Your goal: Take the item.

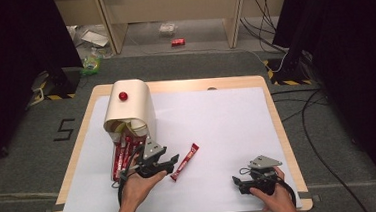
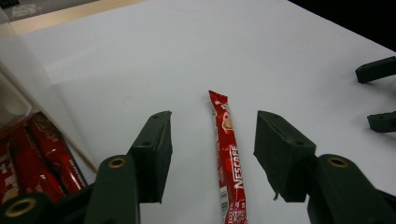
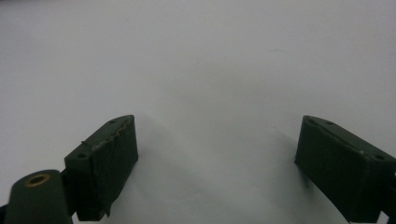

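Note:
A single red Nescafé sachet [image 1: 185, 161] [image 2: 227, 149] lies flat on the white table cover. My left gripper [image 1: 171, 164] [image 2: 213, 123] hovers just over its near end. The jaws stand apart on either side of the sachet and the pads do not touch it. A cream dispenser box [image 1: 128, 110] with a red knob [image 1: 123, 96] stands at the left. Several more red sachets [image 1: 121, 153] [image 2: 32, 158] spill from its mouth. My right gripper [image 1: 237, 183] [image 3: 217, 135] rests near the front right with its jaws wide and nothing between them.
The white cover [image 1: 217, 119] spans most of the wooden table [image 1: 174, 85]. The right gripper's jaw tips [image 2: 376, 70] show at the right edge of the left gripper view. Beyond the table, cables [image 1: 307, 112], litter and a red can [image 1: 178, 42] lie on the floor.

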`<state>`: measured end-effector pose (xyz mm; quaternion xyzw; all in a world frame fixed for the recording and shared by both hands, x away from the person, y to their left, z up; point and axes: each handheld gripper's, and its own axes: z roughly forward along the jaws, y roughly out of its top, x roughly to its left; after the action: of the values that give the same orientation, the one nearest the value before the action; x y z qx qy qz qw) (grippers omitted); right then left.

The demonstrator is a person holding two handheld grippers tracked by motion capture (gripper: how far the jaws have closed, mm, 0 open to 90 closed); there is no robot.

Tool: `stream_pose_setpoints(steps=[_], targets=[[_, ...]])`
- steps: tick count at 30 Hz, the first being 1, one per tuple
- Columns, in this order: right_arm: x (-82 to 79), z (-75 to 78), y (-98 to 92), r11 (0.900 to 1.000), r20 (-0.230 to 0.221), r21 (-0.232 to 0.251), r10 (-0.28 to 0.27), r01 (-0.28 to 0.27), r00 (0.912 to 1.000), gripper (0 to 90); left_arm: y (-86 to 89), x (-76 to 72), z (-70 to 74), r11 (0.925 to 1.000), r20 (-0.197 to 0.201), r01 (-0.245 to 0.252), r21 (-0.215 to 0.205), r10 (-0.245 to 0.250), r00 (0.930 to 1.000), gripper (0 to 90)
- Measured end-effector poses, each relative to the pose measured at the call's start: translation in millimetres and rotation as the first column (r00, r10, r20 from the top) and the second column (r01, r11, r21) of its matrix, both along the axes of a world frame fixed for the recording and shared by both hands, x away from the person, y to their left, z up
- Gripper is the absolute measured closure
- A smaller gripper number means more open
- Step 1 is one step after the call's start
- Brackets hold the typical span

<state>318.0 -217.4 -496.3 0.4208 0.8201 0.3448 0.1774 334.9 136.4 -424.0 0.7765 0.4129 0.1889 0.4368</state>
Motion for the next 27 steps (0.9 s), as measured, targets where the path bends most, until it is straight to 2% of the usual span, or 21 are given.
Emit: stream_pose_setpoints(steps=[7, 13, 27], targets=[[0.1, 0.0, 0.0, 1.000, 0.000, 0.000, 0.000, 0.000, 1.0000, 13.2, 16.7, -5.5, 5.8, 0.9990, 0.024, -0.040, -0.018, 0.041, 0.9989, 37.6], [0.0, 0.0, 0.0, 1.000, 0.000, 0.000, 0.000, 0.000, 1.0000, 13.2, 28.6, -11.6, 9.2, 0.9979, 0.036, -0.065, -0.010, 0.065, 0.9973, 33.2], [0.0, 0.0, 0.0, 1.000, 0.000, 0.000, 0.000, 0.000, 1.0000, 13.2, 62.6, -20.3, 8.9, 0.9923, 0.061, -0.124, -0.012, 0.124, 0.9904, 30.2]])
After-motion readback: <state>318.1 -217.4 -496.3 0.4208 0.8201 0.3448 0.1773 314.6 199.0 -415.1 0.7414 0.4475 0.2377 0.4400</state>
